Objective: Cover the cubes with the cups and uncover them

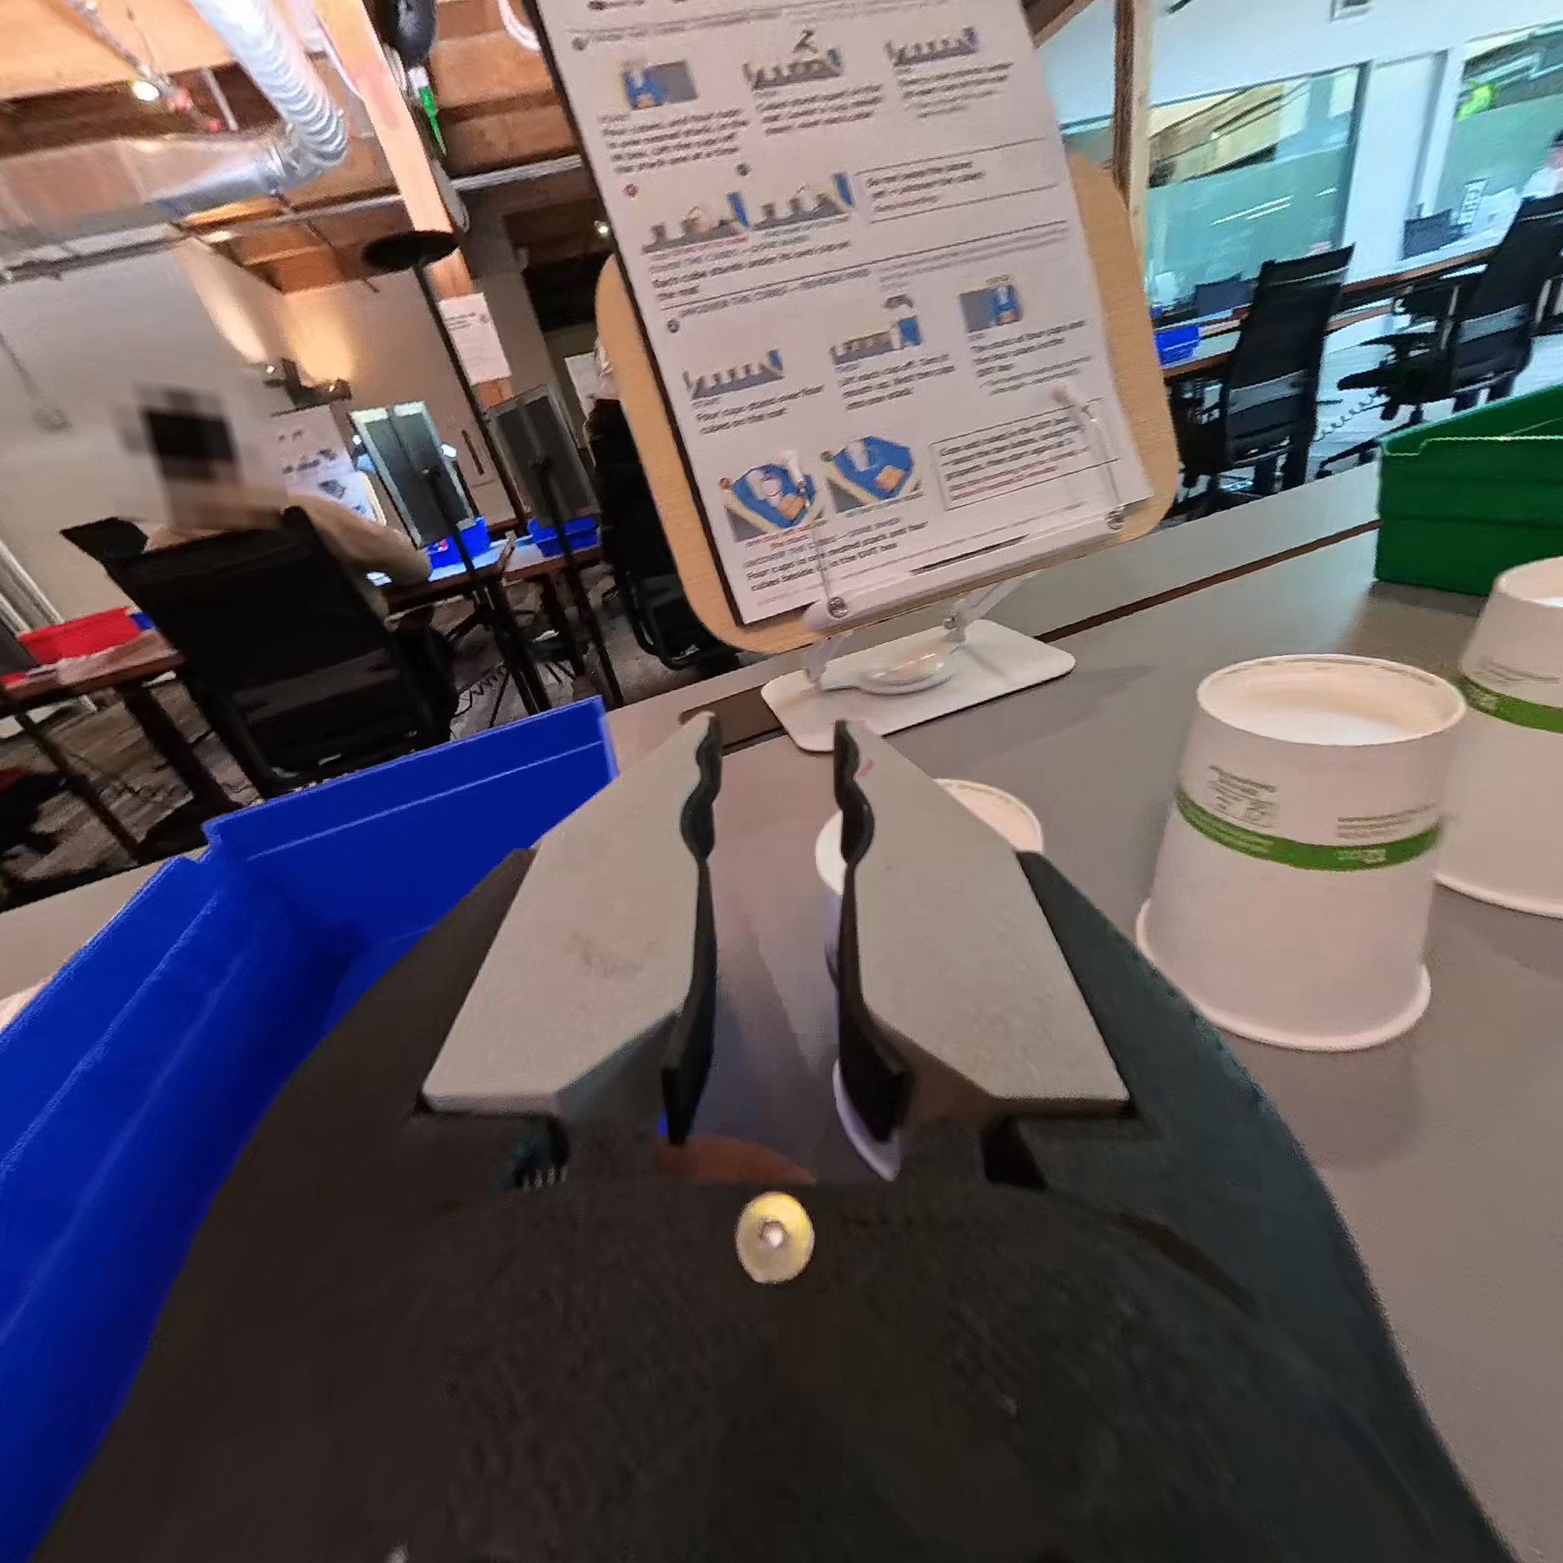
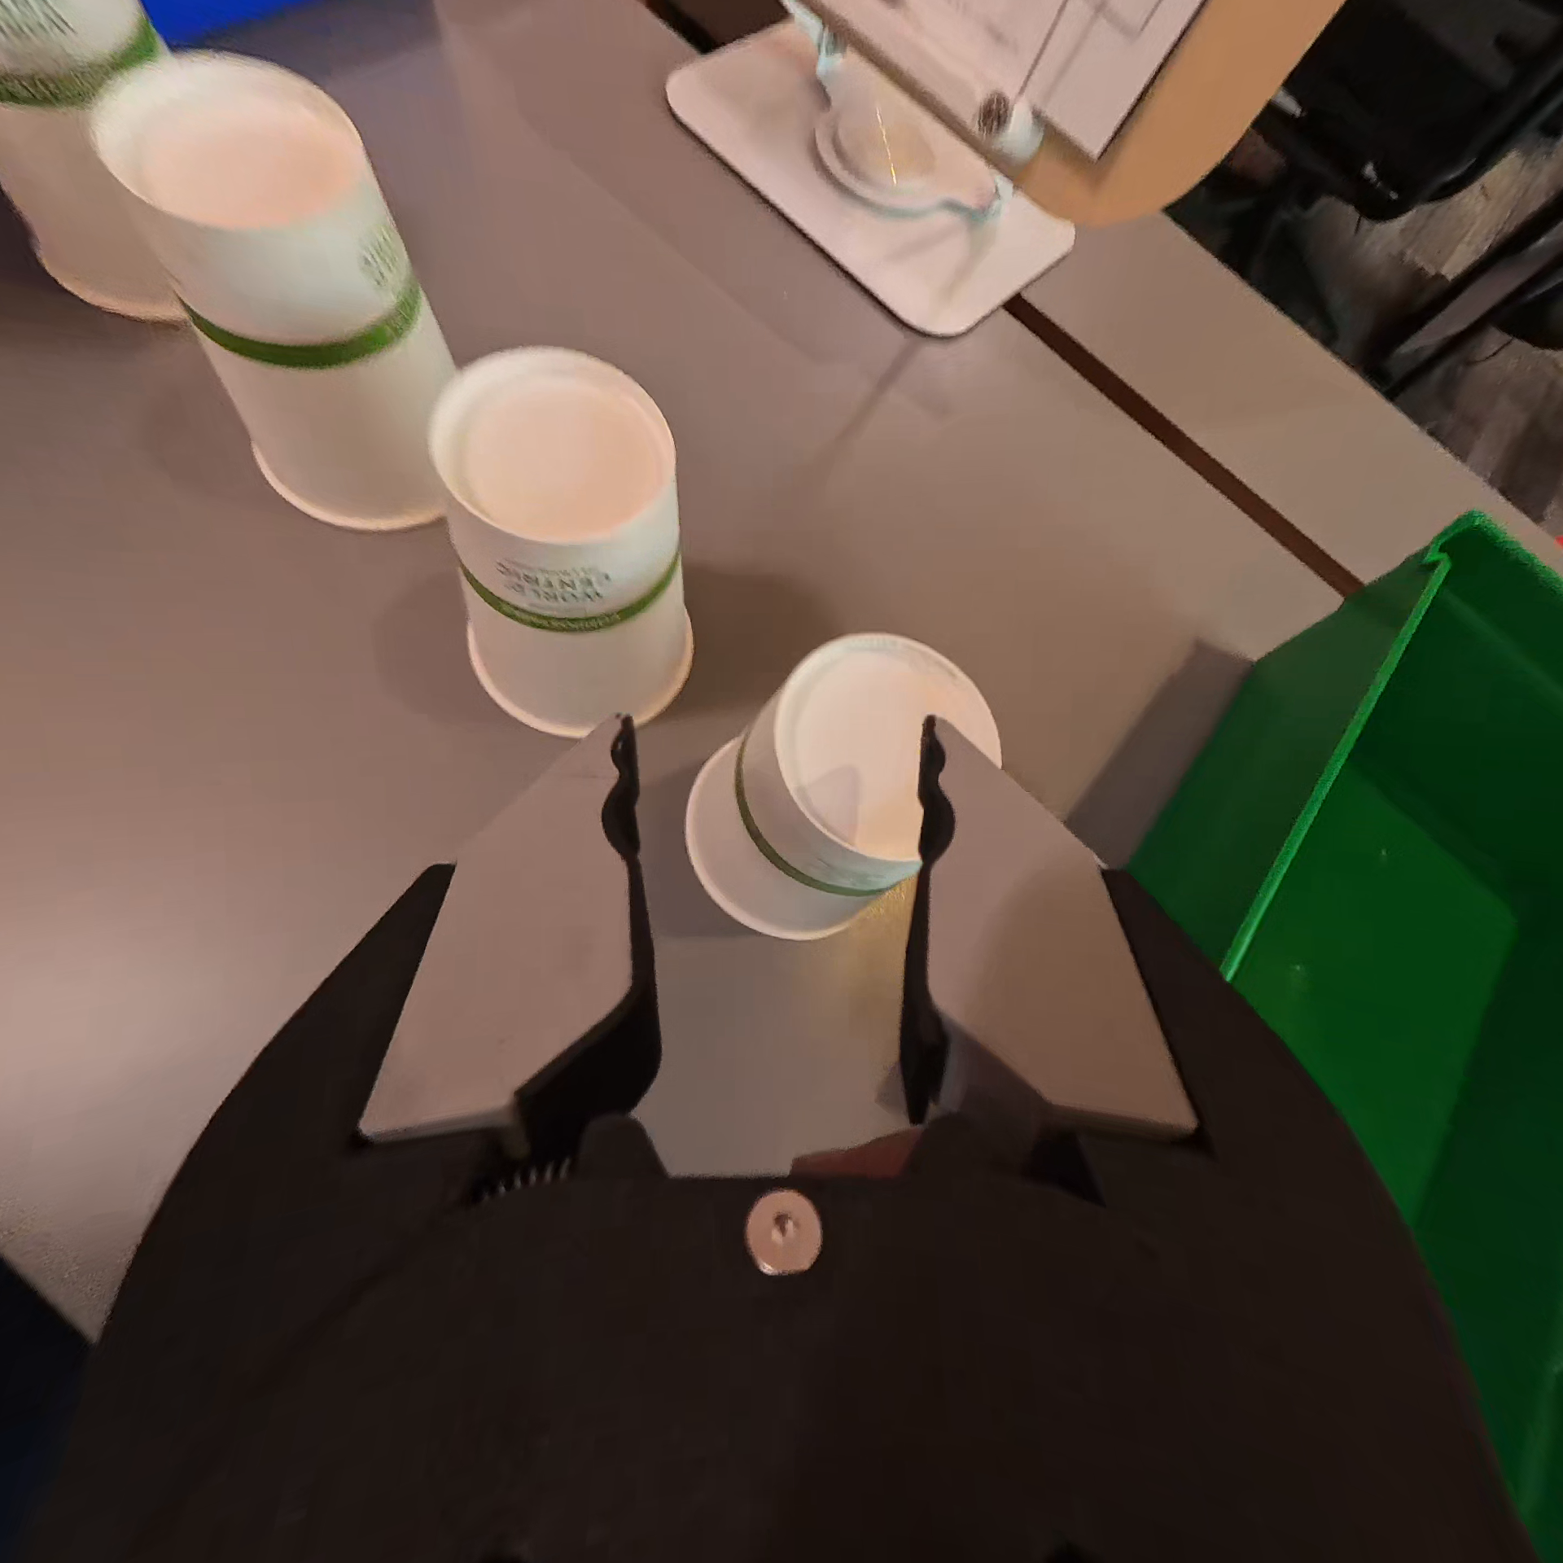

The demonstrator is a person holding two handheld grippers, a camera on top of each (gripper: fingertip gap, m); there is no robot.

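Nearest cup (image 2: 833, 786) stands upside down beside the green bin (image 2: 1395, 888). Right claw (image 2: 774, 727) is open above it, off-centre. Recommend centring before closing. Left claw (image 1: 778, 744) is slightly parted, empty.

Right finger (image 1: 947, 913) of the left gripper (image 1: 778, 744) blocks most of a white cup (image 1: 998, 816), only a sliver of rim and wall peeking out. The far cup (image 1: 1514, 727) is cut by the right edge, the green bin (image 1: 1472, 507) too. In the right wrist view, the cup (image 2: 59, 152) at top left runs off the frame, its neighbour (image 2: 287, 279) smeared by blur. Whatever sits under the upside-down cups is hidden.
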